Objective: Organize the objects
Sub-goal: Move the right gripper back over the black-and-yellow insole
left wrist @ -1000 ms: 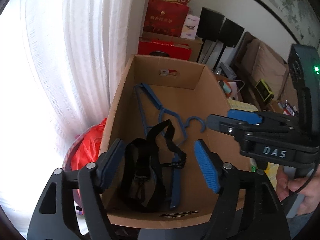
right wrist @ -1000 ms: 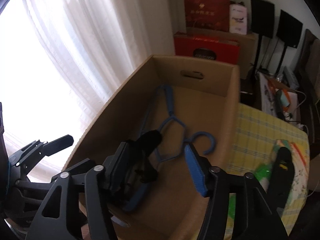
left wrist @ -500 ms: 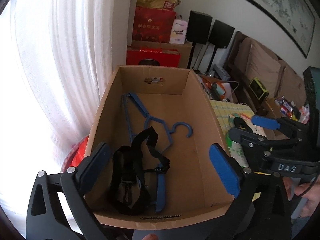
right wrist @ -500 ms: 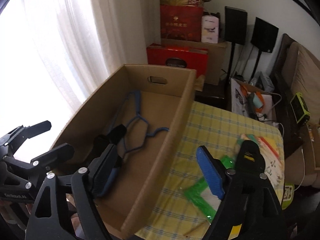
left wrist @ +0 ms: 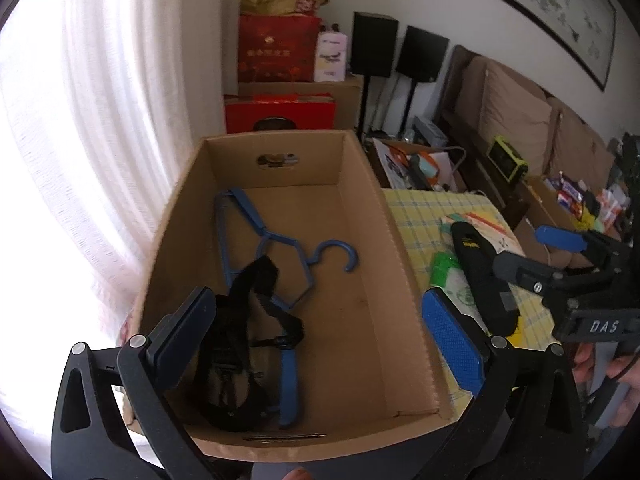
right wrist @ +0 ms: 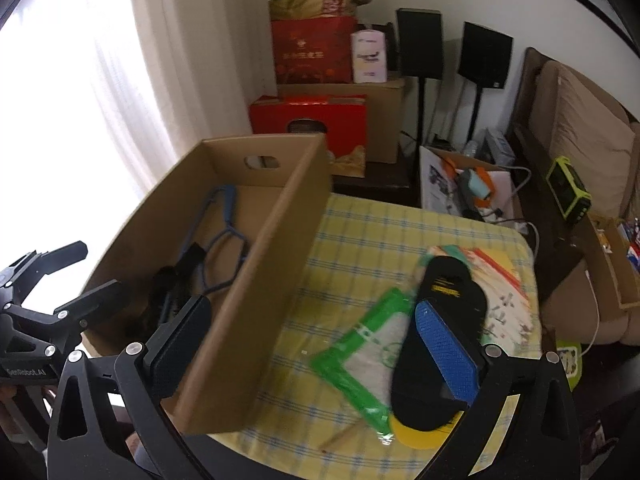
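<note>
An open cardboard box (left wrist: 276,136) holds a blue clothes hanger (left wrist: 249,213) and a black strap (left wrist: 260,276) lying over it. My left gripper (left wrist: 320,336) hovers open above the box's near end, with nothing between its pads. To the right of the box, a black insole (right wrist: 448,292) lies on a green-edged plastic bag (right wrist: 372,344) on the yellow checked tablecloth (right wrist: 360,232). My right gripper (right wrist: 312,346) straddles the box's right wall (right wrist: 256,280) from above. Its jaws are opening and grip nothing. Each gripper shows in the other's view: the right gripper (left wrist: 518,249) and the left gripper (right wrist: 96,270).
Printed papers (right wrist: 500,280) lie under the insole's far end. Behind the table stand red gift boxes (right wrist: 308,120), two black speakers (right wrist: 420,44), a carton of cables (right wrist: 468,184) and a brown sofa (right wrist: 580,132). A white curtain (left wrist: 100,100) hangs on the left. A hand (left wrist: 624,396) holds the right gripper.
Both grippers opened wide and drew back from the strap, which now lies in the box. The right gripper swung to the right, from over the box to over the tablecloth.
</note>
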